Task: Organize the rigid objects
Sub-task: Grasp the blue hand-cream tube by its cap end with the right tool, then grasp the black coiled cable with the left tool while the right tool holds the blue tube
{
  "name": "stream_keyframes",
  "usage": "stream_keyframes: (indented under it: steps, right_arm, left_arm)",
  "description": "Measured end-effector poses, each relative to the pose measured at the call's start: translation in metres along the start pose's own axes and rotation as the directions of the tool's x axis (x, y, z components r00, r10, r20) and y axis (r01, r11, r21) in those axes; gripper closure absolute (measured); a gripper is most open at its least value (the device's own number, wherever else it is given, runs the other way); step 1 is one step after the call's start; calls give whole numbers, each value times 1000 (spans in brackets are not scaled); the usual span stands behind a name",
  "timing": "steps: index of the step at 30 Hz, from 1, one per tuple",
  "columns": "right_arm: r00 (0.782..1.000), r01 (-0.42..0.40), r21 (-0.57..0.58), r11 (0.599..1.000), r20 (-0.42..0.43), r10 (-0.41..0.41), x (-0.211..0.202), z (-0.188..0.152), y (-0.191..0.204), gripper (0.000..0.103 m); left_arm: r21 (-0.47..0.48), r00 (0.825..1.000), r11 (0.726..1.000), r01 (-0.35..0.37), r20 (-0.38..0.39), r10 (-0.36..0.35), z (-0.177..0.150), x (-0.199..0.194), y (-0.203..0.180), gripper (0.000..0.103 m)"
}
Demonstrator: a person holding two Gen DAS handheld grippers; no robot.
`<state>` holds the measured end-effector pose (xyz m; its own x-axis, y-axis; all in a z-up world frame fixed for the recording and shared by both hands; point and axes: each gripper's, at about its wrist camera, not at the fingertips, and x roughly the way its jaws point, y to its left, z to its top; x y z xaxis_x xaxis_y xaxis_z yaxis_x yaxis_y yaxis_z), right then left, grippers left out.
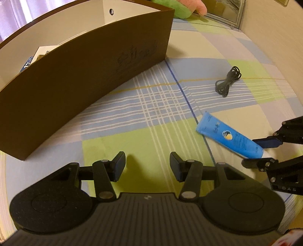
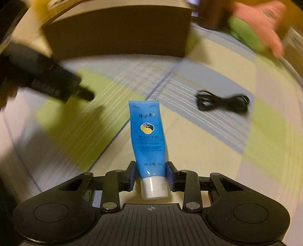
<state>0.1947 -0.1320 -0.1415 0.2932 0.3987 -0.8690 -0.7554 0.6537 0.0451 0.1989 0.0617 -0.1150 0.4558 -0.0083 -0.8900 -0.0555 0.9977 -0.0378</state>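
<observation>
On the far left stands a big brown cardboard box [image 1: 79, 79], open at the top, with a white packet [image 1: 44, 50] and something blue [image 1: 26, 65] peeking out from inside it. The box sits on a checked bedsheet [image 1: 151, 106] with green, blue and pale squares. Just in front of the box hangs the left gripper [image 1: 147, 166], pointing down at the sheet. Its two jaws stand partly apart and there is nothing between them, only green sheet below. Next comes a dark blue line in the sheet, and past it a small bundle of black cable [image 1: 228, 81] lying by itself, well apart from the box. Nearer to me lies a blue tube [image 1: 229, 136] of hand cream with a white cap (the cap is plain in the right wrist view, where the tube [image 2: 149, 143] points away from the camera). The right gripper [image 2: 151, 175] has closed on this tube near the cap end, with one blue pad on each side pressing the tube's body. I cannot tell if the tube is lifted off the sheet. At the top edge, behind everything, lies a soft green and pink toy [image 1: 181, 7].
</observation>
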Motion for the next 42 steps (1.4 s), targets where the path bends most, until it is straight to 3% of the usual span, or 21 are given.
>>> stream_keyframes:
  steps: [13,20,25,31,37,42]
  right_arm:
    - [995,33,5,999,95,-33,2,-2,12,75]
    - [973,70,118,991,209,-93,-27,-7,-2,76]
    - [946,156,263,952,238,-221,-47,-5,-27,75]
    - [918,243,411,878,196,-346,-51,-8,-62,75]
    - [913,276,511,814,125,-388,-43,-14,-94,75]
    - [916,276,551,787,98,-390,-38,-16,-107,75]
  left_arm:
    - [51,1000,998,25,1,-25,5,4,-14,56]
    - [92,999,995,48,11,-50,19,10,-26,56]
    - [161,995,983,85,43,-93,42,19,-47,56]
    - [296,978,941,164,73,-194,69,33,-85,56]
    - [415,967,891,187,80,-241,89,57,-118,56]
    - [464,972,870,169,66,-224,102,80,-137,57]
